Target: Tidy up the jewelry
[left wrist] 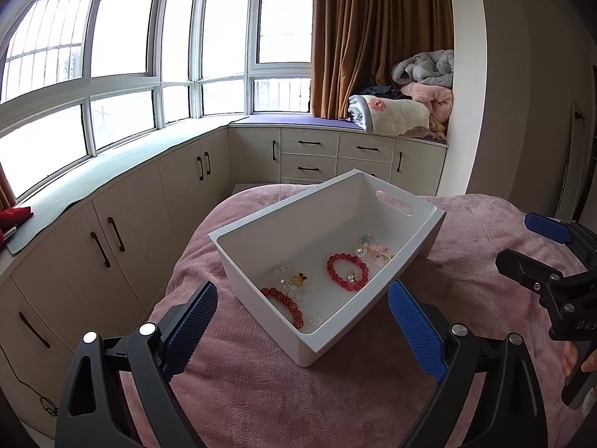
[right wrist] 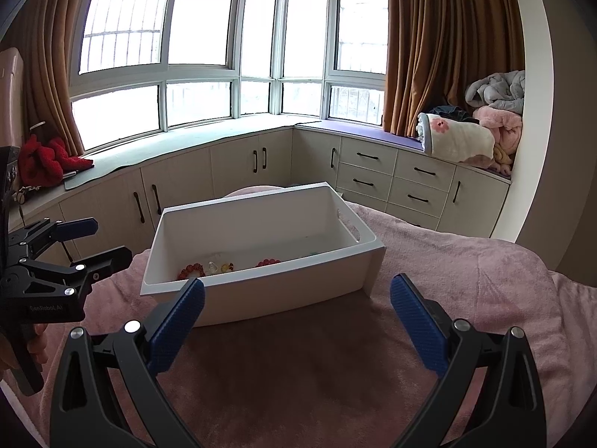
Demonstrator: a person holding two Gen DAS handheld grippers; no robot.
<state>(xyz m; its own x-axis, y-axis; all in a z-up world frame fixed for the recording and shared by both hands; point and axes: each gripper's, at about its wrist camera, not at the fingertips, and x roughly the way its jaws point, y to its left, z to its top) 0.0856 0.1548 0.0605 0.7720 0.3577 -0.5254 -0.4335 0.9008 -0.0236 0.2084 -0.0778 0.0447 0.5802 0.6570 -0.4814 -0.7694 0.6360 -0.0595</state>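
Note:
A white plastic bin (left wrist: 421, 239) sits on the pink blanket; it also shows in the right wrist view (right wrist: 283, 291). Inside lie a red bead bracelet (left wrist: 347, 271), a darker red woven bracelet (left wrist: 285, 302), a pale pastel bead bracelet (left wrist: 377, 249) and small clear and yellow charms (left wrist: 296, 282). My left gripper (left wrist: 303, 308) is open and empty, just in front of the bin's near corner. My right gripper (right wrist: 297, 298) is open and empty, in front of the bin's near wall. Each gripper shows at the edge of the other's view.
The pink blanket (left wrist: 298, 392) covers the bed. Beige cabinets (right wrist: 391, 179) and a window seat run along the bay window. Folded blankets (right wrist: 477, 130) pile at the right; a red cloth (right wrist: 41, 160) lies at the left. Brown curtains hang at the sides.

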